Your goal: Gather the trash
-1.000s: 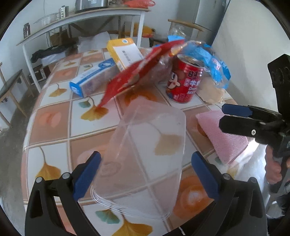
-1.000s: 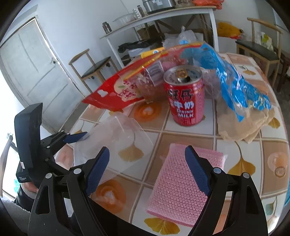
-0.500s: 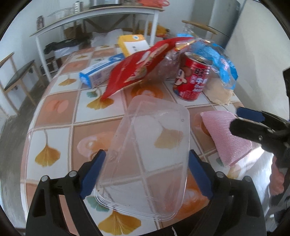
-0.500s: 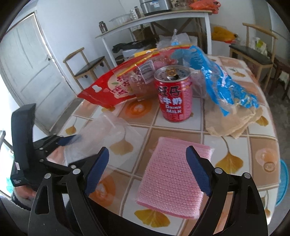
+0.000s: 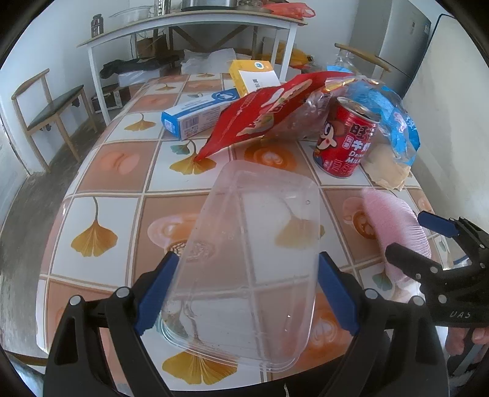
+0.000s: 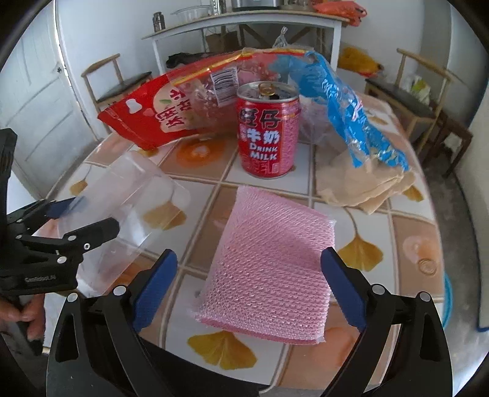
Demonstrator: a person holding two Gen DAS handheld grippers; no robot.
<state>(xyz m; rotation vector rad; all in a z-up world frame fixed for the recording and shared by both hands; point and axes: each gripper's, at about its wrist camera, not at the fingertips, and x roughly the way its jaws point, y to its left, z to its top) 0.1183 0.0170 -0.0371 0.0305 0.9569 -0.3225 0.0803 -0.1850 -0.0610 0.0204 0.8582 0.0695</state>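
Observation:
A clear plastic container (image 5: 250, 262) lies between the wide-open fingers of my left gripper (image 5: 246, 293), near the table's front edge; it also shows in the right wrist view (image 6: 134, 207). A pink mesh foam pad (image 6: 272, 253) lies between the open fingers of my right gripper (image 6: 249, 285), which also shows in the left wrist view (image 5: 428, 241). Behind them stand a red milk can (image 6: 268, 131), a red snack bag (image 6: 171, 107) and a blue wrapper (image 6: 342, 100). Whether either gripper touches its item is unclear.
The tiled table (image 5: 113, 158) also holds a blue-white box (image 5: 198, 114), a yellow box (image 5: 253, 76) and crumpled beige paper (image 6: 366, 183). Chairs (image 5: 49, 113) and a white side table (image 5: 195, 27) stand beyond. The table's front edge is right below both grippers.
Both grippers have drawn back and lowered toward the table's near edge. The clear container now sits between the left fingers, the pink pad between the right fingers.

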